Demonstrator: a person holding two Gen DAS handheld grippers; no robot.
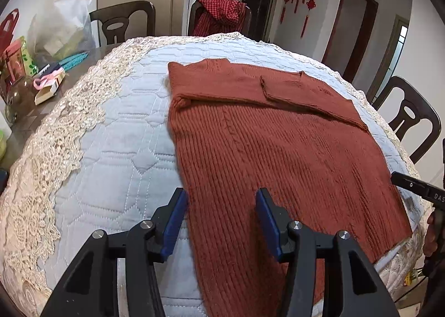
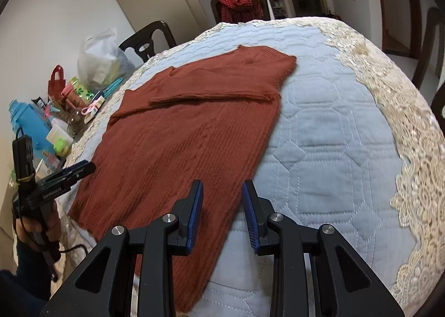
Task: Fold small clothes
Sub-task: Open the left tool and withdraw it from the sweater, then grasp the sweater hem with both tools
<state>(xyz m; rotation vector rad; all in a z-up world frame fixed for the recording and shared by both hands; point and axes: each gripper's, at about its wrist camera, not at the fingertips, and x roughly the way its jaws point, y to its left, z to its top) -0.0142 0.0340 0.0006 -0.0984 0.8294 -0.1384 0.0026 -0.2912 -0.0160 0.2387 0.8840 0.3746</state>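
Observation:
A rust-red ribbed knit sweater lies flat on the light blue quilted table cover, both sleeves folded across its chest. My left gripper is open, hovering over the sweater's near left hem corner. In the right wrist view the sweater lies left of centre. My right gripper is open over the sweater's near right hem corner. The left gripper also shows there at the sweater's left edge, jaws looking nearly together from that angle. The right gripper's tip shows at the right edge of the left wrist view.
Cream lace trim rims the cover. Clutter sits on the bare table at the left: plastic bag, jar, boxes, blue bottle. Dark chairs surround the table; one holds a red checked garment.

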